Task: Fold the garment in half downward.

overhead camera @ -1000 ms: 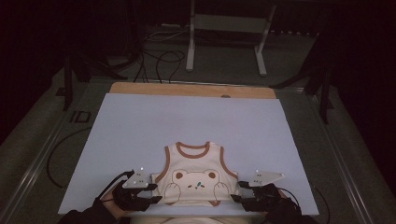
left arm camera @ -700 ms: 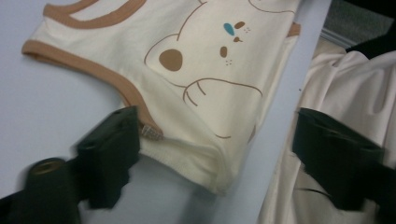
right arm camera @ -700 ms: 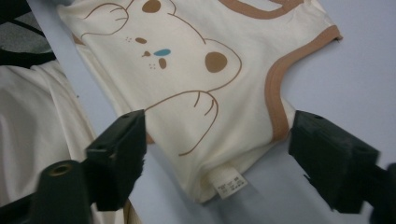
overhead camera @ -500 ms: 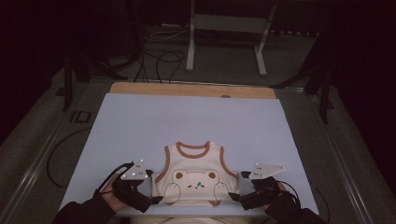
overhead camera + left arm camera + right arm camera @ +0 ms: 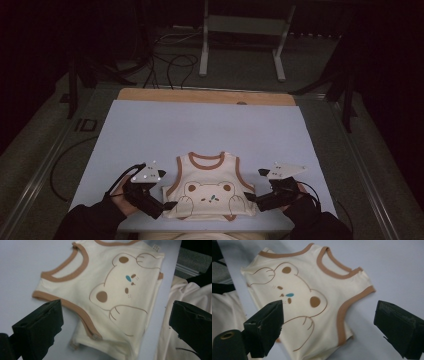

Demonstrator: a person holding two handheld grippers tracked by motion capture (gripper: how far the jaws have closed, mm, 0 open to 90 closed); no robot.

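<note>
Vest [image 5: 209,187] lies flat on the table [image 5: 210,125], near the front edge, bear print up, neck hole toward the far side, bottom hem folded under. Left gripper [image 5: 167,205] sits just beside the vest's left lower corner, tips pointing in at the hem; right gripper [image 5: 250,198] sits just beside the right lower corner, mirror fashion. Vest lies between the two. Left gripper view: jaws stand wide apart, having just been opening, nothing between the pads; vest [image 5: 105,295] lies ahead of and below the gap, its brown-trimmed armhole close to the left-hand jaw, not pinched. Right gripper view: jaws likewise wide, just opened, nothing gripped; vest [image 5: 312,300] lies below the gap, nearer the left-hand jaw, armhole trim running toward the middle. Both grippers look clear of the cloth. A second pale garment [image 5: 190,297] hangs off the table edge nearest the person.
</note>
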